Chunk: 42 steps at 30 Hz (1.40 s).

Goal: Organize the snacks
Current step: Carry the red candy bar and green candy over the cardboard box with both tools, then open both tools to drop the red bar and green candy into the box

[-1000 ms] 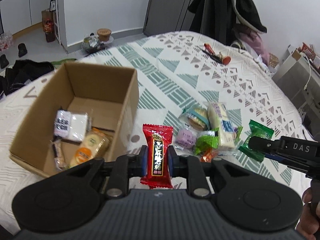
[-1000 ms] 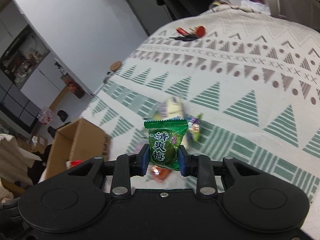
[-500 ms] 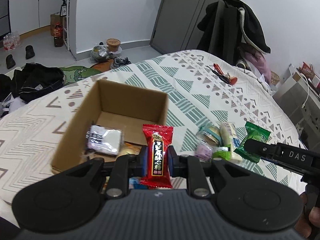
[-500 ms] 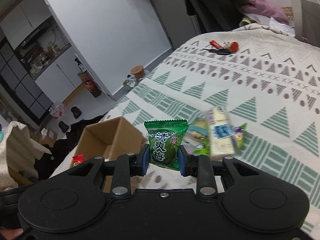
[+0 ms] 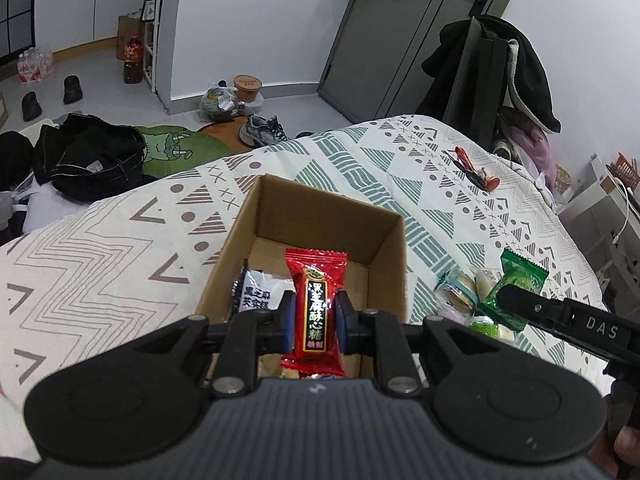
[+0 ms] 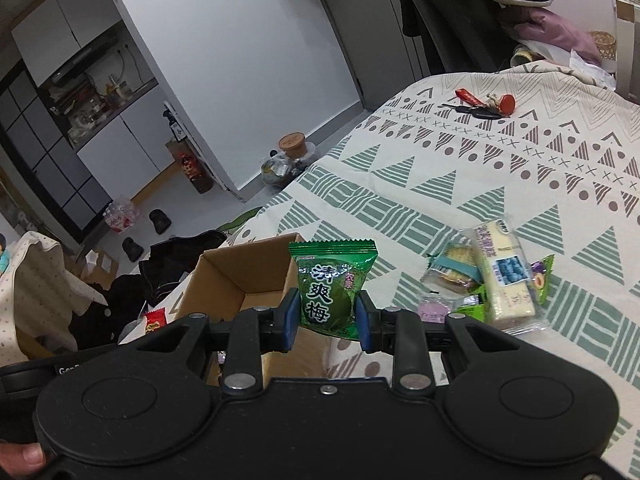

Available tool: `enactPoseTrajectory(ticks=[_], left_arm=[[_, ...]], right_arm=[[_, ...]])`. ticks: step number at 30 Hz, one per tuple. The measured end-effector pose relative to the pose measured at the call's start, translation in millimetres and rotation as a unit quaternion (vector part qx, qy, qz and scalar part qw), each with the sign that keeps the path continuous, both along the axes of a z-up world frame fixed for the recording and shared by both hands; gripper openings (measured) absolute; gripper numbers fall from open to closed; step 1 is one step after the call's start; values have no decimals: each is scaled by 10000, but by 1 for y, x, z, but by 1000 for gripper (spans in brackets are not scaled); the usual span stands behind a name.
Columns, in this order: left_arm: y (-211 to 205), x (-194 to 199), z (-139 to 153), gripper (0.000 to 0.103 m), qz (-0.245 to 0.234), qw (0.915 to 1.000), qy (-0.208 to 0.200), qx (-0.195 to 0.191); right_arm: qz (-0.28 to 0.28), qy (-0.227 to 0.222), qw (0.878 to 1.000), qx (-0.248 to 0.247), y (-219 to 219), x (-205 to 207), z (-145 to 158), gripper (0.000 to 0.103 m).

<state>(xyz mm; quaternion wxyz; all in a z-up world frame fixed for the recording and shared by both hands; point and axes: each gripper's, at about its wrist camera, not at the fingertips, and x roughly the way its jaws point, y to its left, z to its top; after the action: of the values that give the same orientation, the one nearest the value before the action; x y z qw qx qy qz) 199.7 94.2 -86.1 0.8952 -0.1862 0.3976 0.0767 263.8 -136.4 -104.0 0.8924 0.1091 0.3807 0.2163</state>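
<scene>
My left gripper (image 5: 315,322) is shut on a red candy packet (image 5: 315,308) and holds it above the open cardboard box (image 5: 320,204) on the bed. A white-and-black snack packet (image 5: 256,292) lies inside the box. My right gripper (image 6: 326,316) is shut on a green plum candy packet (image 6: 330,288), just right of the box (image 6: 240,272). In the left wrist view the right gripper (image 5: 520,300) shows at the right with the green packet (image 5: 520,280). A pile of loose snacks (image 6: 480,284) lies on the bedspread to the right of the box.
The patterned bedspread (image 5: 440,184) covers the bed. Keys with red tags (image 6: 484,106) lie at its far side. Clothes and shoes lie on the floor (image 5: 92,156) to the left. A coat hangs on a rack (image 5: 492,68) behind the bed.
My left gripper has moved left with the red packet until it is over the box. My right gripper has moved with the green packet toward the box, and both have risen.
</scene>
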Motion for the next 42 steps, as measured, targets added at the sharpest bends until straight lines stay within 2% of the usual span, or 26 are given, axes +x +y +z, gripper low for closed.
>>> enactPoseTrajectory(ticks=[10, 19, 23, 27, 30, 33, 34, 37, 41, 42], left_arm=[[26, 29, -20, 19, -78, 9998, 92, -183], [35, 55, -27, 19, -123, 9991, -36, -406], [42, 58, -27, 23, 15, 9982, -115, -596], [44, 58, -26, 25, 12, 9987, 2, -511], [43, 55, -24, 32, -1, 9990, 59, -434], [42, 49, -22, 42, 34, 9992, 94, -392], [41, 47, -21, 50, 58, 9993, 117, -351], [39, 41, -19, 66, 142, 9994, 211, -245], [36, 33, -13, 72, 176, 9994, 277, -70], [34, 32, -12, 73, 169, 9994, 289, -15]], right_arm=[[116, 30, 9999, 20, 30, 6, -7, 28], [324, 51, 9994, 88, 46, 18, -11, 28], [433, 21, 9989, 155, 54, 19, -9, 28], [481, -21, 9987, 186, 60, 20, -7, 28], [548, -54, 9982, 236, 62, 19, -5, 29], [769, -79, 9966, 288, 67, 18, -6, 35], [788, -82, 9965, 276, 68, 17, -6, 42], [711, -91, 9973, 168, 65, 12, -7, 47], [652, -68, 9976, 205, 59, 2, -7, 50], [642, -88, 9977, 176, 59, 1, -6, 54]])
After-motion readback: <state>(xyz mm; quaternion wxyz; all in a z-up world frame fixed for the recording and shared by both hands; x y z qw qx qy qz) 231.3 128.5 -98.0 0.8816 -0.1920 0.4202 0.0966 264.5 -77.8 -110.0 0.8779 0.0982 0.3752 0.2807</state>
